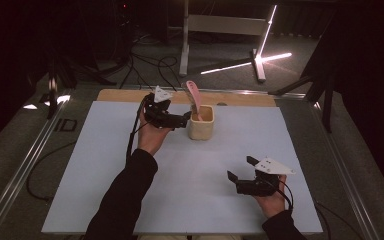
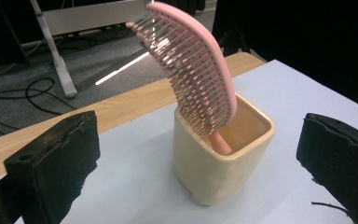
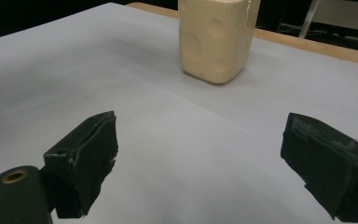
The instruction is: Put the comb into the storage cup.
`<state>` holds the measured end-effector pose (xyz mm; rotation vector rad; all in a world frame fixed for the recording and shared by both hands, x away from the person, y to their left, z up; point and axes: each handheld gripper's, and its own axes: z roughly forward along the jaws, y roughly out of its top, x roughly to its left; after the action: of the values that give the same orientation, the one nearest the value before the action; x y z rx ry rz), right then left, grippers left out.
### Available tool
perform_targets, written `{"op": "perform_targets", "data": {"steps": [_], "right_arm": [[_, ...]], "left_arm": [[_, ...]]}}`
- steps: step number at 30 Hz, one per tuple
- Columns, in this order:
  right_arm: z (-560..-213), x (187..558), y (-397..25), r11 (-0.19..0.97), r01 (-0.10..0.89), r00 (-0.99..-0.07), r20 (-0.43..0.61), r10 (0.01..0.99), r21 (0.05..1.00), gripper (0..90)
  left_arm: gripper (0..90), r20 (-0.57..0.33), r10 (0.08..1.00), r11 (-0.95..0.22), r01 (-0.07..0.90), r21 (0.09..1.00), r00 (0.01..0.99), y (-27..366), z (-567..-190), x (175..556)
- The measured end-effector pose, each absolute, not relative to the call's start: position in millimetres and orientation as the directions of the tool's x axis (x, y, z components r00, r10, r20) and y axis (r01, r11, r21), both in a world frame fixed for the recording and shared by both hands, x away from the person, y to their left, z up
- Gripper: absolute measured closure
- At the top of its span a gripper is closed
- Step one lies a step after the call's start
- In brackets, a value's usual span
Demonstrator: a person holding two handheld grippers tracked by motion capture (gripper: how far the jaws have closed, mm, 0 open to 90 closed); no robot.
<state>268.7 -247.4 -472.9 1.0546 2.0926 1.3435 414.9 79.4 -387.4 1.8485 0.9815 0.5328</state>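
Ahead of the left tongs (image 2: 200,158), spread wide apart: cream cup (image 2: 223,158), likely ceramic — heavy, stiff, slick, breakable. Leaning inside it, handle down: pink brush (image 2: 200,70), light plastic — best gripped at the bare spine, not the bristles. Right tongs (image 3: 200,163) also apart, well short of the cup. Nothing between.

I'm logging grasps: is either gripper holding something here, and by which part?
Nothing is held. The left gripper is open beside the cup with the pink hairbrush; the right gripper is open over the table.
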Motion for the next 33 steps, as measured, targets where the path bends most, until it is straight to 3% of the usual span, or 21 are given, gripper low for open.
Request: {"op": "perform_targets", "data": {"steps": [13,33], "right_arm": [[-472.7,268.7,-247.9,0.238,0.364,-0.612,0.039,0.79,0.9,10.8],[-473.5,269.4,-248.8,0.236,0.369,-0.606,0.04,0.794,0.899,10.8]], "left_arm": [[0.0,-0.034,0.799,-0.239,0.368,0.899,0.601,107.1,-377.1,393.8],[0.0,0.009,0.832,-0.238,0.342,0.909,0.554,155.6,-390.2,355.0]]}}
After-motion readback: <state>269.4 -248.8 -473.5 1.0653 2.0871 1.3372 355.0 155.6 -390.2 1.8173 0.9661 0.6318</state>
